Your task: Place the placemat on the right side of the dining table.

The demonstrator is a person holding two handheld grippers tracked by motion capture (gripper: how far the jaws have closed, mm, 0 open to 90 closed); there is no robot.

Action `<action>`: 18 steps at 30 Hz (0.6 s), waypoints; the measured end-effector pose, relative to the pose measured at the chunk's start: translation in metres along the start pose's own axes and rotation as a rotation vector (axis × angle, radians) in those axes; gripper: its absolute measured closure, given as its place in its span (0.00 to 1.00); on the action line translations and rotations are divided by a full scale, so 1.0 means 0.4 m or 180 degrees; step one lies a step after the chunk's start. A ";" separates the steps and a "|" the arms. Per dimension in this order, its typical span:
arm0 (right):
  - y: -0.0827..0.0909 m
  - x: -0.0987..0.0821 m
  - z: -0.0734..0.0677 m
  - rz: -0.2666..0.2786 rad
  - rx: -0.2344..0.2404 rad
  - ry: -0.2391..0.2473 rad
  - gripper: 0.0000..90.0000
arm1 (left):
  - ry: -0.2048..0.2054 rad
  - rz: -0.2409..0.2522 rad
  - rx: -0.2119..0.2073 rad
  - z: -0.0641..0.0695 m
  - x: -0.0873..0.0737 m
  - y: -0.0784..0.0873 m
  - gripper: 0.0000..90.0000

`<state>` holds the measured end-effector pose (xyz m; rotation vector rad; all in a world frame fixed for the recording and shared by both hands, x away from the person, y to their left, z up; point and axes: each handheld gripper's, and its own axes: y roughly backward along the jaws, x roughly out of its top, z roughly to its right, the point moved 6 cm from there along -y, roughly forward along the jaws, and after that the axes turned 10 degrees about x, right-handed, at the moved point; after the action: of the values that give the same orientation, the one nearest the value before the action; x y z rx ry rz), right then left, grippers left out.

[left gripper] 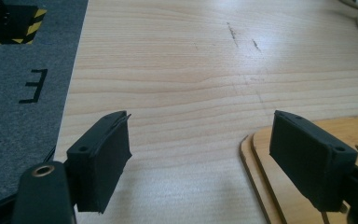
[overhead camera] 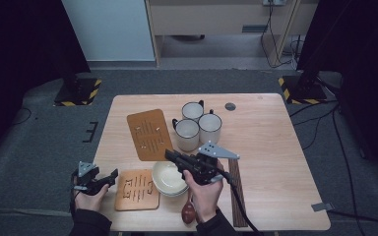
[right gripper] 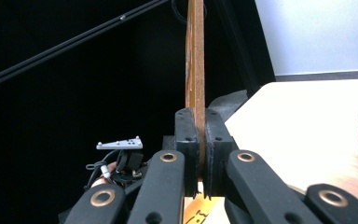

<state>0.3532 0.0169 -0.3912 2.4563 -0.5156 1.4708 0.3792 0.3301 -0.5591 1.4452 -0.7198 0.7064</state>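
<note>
Right gripper is clamped tight on the upper wooden board, biting its near right corner. In the right gripper view the pads are fully closed on the board, which shows there edge-on, rising straight up from between them. In the high view that board sits over the left-centre of the table, its near edge just past the bowls. Can't tell whether its far end touches the surface. Left gripper is wide open with nothing held; its jaws have just been opening further. It is at the near left corner of the table, tips just beside the left edge of the second wooden board, which lies flat near the front edge. In the left gripper view the right-hand pad hangs over that board's corner, the left-hand pad over bare tabletop, and only bare wood lies between them. That board reads as two stacked layers at its edge. The stack of cream bowls sits just right of the flat board, near the front edge. Three white mugs are clustered behind the bowls, toward the far centre. A dark slatted strip lies right of the right hand, running toward the front edge. A brown rounded object is at the front edge, by the right wrist.
</note>
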 end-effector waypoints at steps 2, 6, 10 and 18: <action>0.008 0.008 0.008 0.0021 -0.0016 0.0015 0.97 | -0.0018 -0.0020 0.0003 0.004 0.003 -0.009 0.20; 0.023 0.022 0.022 0.0040 -0.0044 0.0013 0.97 | -0.0057 -0.0068 0.0029 0.010 0.007 -0.031 0.20; 0.038 0.038 0.034 0.0073 -0.0048 0.0005 0.97 | -0.0134 -0.0141 0.0060 0.016 0.010 -0.054 0.19; 0.072 0.071 0.065 0.0164 -0.0082 -0.0044 0.97 | -0.0224 -0.0192 0.0099 0.025 0.014 -0.075 0.19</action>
<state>0.3745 -0.0242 -0.3779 2.4527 -0.6010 1.4581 0.4062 0.3197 -0.5730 1.5201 -0.7190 0.6252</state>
